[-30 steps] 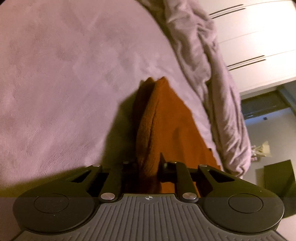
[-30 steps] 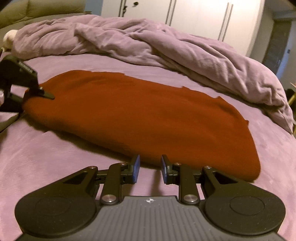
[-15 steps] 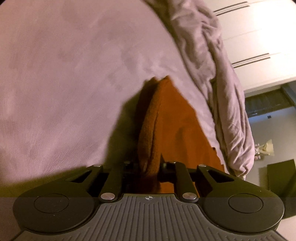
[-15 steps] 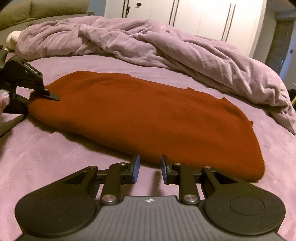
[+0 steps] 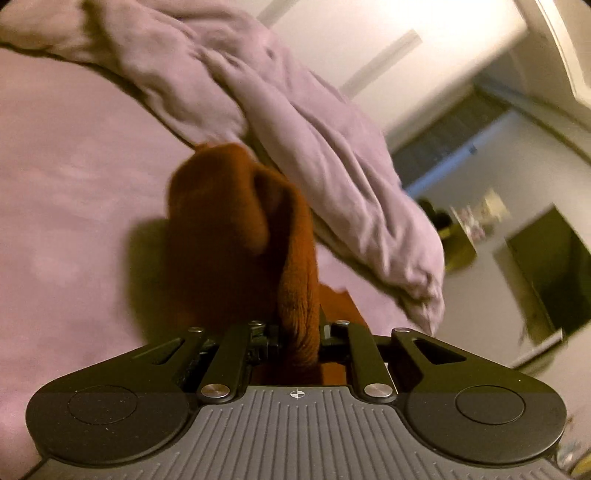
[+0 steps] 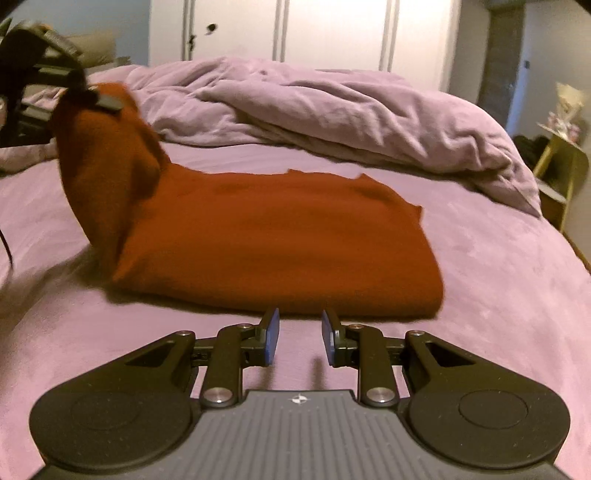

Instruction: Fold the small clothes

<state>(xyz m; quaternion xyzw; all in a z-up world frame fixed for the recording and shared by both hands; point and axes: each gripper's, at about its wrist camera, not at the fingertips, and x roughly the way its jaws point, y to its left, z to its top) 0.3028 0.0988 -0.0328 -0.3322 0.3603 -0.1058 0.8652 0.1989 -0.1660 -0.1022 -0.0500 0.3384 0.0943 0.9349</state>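
Observation:
A rust-orange knitted garment (image 6: 266,236) lies folded lengthwise on the purple bed. Its left end is lifted off the bed, pinched in my left gripper (image 6: 92,98), which shows at the upper left of the right wrist view. In the left wrist view the same garment (image 5: 236,236) hangs forward from between the fingers of the left gripper (image 5: 297,334), which is shut on a fold of it. My right gripper (image 6: 299,336) hovers just short of the garment's near edge, blue pads apart, nothing between them.
A crumpled lilac duvet (image 6: 332,114) lies across the far side of the bed (image 6: 498,295). White wardrobe doors (image 6: 332,33) stand behind it. A small yellow-green side table (image 6: 561,166) stands past the bed's right edge.
My left gripper has risen and swung right, lifting the garment's left end off the bed. The right gripper has shifted slightly along the near edge, still empty.

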